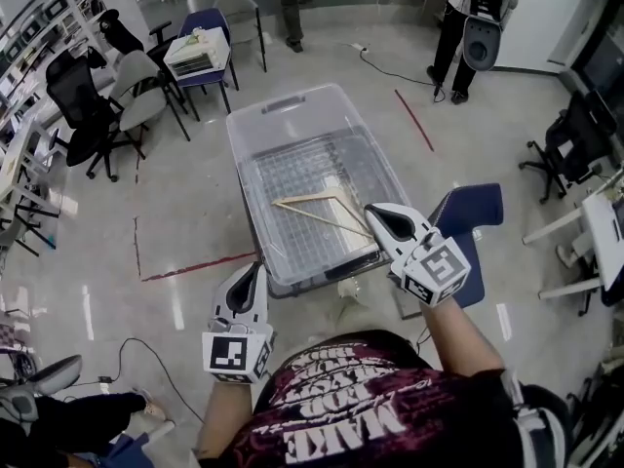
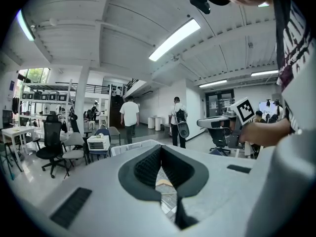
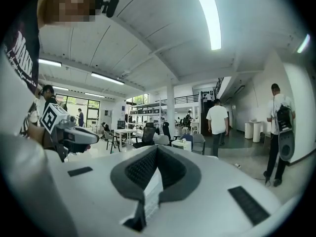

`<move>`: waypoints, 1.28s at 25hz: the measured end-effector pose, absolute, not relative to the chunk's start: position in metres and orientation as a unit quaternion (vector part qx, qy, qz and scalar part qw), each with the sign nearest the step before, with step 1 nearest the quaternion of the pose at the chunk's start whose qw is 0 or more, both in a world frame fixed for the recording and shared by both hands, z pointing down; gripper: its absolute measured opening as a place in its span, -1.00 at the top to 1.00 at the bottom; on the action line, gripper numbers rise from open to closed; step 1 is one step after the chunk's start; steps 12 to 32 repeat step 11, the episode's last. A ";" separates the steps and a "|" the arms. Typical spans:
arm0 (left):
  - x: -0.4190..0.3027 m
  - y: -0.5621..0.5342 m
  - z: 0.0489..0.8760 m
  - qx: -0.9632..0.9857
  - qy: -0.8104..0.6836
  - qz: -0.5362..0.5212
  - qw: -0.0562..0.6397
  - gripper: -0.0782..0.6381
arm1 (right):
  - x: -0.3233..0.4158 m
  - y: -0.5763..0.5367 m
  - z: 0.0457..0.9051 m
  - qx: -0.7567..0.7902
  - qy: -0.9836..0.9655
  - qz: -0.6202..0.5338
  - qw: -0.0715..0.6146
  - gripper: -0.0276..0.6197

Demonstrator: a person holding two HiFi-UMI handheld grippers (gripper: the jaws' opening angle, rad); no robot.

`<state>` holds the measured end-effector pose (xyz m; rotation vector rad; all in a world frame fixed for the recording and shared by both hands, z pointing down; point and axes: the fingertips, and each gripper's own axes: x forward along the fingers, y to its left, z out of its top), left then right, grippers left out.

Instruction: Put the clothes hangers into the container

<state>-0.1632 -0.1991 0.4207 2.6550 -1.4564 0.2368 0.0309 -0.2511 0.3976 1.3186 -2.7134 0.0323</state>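
Note:
A clear plastic container (image 1: pixel 283 105) stands in front of me in the head view, with a wooden clothes hanger (image 1: pixel 322 217) lying flat on its bottom. My right gripper (image 1: pixel 373 211) hovers over the container's near right corner, just above the hanger's right end, shut and with nothing held. My left gripper (image 1: pixel 256 269) is lower, outside the container's near left corner, and is also shut and empty. In the left gripper view the pads (image 2: pixel 145 167) meet, and a bit of the hanger (image 2: pixel 162 182) shows below them. The right gripper view shows closed pads (image 3: pixel 140 169).
A blue chair (image 1: pixel 470 209) stands close to the container's right side. Office chairs (image 1: pixel 136 91) and a stool with a white box (image 1: pixel 198 52) are at the back left. People (image 1: pixel 292 3) stand farther back. Red tape (image 1: pixel 185 266) and a cable (image 1: pixel 146 354) lie on the floor.

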 end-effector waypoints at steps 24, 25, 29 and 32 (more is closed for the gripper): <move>-0.160 -0.207 0.431 0.867 -0.486 0.086 0.063 0.76 | 0.029 -0.268 0.406 0.425 -0.902 -0.002 0.083 0.91; -0.160 -0.207 0.431 0.867 -0.486 0.086 0.063 0.76 | 0.029 -0.268 0.406 0.425 -0.902 -0.002 0.083 0.91; -0.160 -0.207 0.431 0.867 -0.486 0.086 0.063 0.76 | 0.029 -0.268 0.406 0.425 -0.902 -0.002 0.083 0.91; -0.160 -0.207 0.431 0.867 -0.486 0.086 0.063 0.76 | 0.029 -0.268 0.406 0.425 -0.902 -0.002 0.083 0.91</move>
